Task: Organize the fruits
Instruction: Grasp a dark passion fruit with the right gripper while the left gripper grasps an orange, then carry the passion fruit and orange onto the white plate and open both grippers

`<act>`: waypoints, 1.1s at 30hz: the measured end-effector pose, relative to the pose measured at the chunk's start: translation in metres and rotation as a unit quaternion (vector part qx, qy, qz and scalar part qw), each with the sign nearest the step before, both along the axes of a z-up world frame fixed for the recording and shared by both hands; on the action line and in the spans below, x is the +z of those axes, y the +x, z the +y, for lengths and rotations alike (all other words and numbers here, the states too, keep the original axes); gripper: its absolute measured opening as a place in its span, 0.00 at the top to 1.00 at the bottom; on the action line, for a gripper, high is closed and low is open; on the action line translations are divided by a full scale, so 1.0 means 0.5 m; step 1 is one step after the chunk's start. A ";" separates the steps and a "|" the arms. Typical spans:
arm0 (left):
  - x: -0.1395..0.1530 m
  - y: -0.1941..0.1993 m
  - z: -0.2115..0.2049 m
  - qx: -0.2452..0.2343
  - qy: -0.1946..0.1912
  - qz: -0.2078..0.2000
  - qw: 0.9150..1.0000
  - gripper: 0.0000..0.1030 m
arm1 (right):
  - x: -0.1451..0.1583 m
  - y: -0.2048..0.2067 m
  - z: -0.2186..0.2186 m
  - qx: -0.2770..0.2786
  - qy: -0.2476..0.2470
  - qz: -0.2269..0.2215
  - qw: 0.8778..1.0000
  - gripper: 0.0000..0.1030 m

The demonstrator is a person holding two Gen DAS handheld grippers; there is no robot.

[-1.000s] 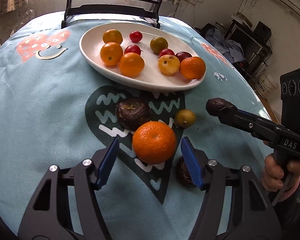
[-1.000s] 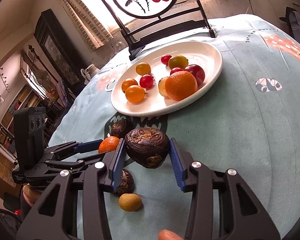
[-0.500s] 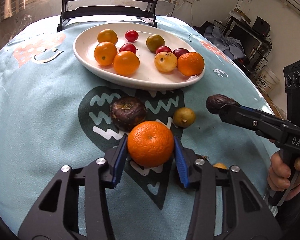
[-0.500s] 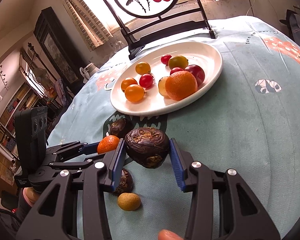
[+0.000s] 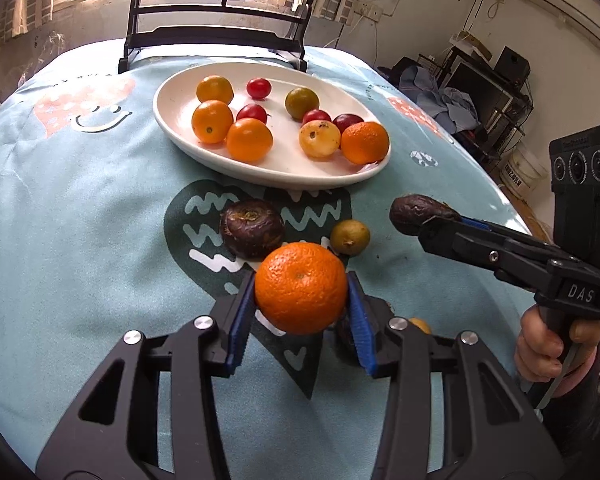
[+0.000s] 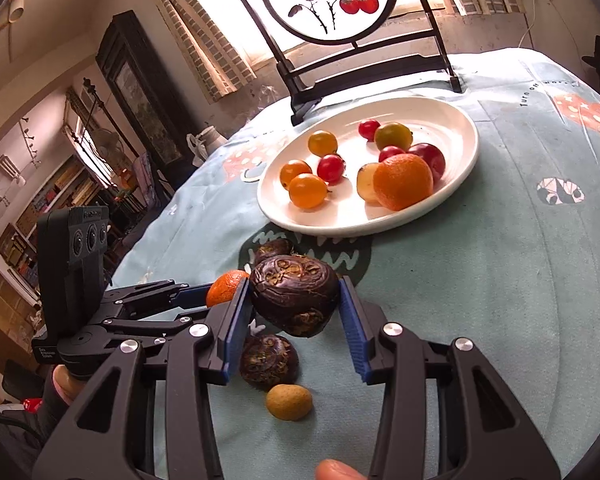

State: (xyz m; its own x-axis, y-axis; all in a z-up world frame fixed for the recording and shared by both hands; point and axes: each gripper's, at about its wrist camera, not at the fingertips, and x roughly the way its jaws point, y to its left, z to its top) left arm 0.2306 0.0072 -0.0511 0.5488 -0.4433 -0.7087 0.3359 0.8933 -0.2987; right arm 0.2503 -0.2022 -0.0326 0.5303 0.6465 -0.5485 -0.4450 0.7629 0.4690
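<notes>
In my left gripper (image 5: 301, 309) the blue-padded fingers (image 5: 239, 322) are closed on a round, pebbled orange mandarin (image 5: 301, 288), pressing it on both sides and holding it above the pale blue printed cloth of the table (image 5: 80, 240); just beyond it a wrinkled dark purple-brown fruit (image 5: 252, 229) lies on the cloth, with a small olive-yellow round fruit (image 5: 350, 237) just to its right; beyond both sits the shallow white oval plate (image 5: 172, 128), already holding ten or so pieces, small orange and red ones, a greenish one, a pale yellow one and another mandarin; further right, my right gripper (image 6: 296, 320) has its blue-padded fingers (image 6: 352, 332) clamped on a second wrinkled dark purple-brown fruit (image 6: 294, 294), lifted off the table and near the plate's front rim; under it on the cloth rest a third dark wrinkled fruit (image 6: 269, 360) and a small tan oval fruit (image 6: 289, 402); so, as I judge it, the sorting is well past halfway; the two pieces I carry have not yet been set down on the plate, and four more lie loose on the cloth between me and the plate.
</notes>
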 end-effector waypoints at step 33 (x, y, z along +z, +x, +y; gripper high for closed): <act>0.126 0.196 0.007 0.138 0.063 -0.087 0.985 0.04 | 0.050 0.195 0.001 -0.101 -0.041 -0.053 0.993 0.34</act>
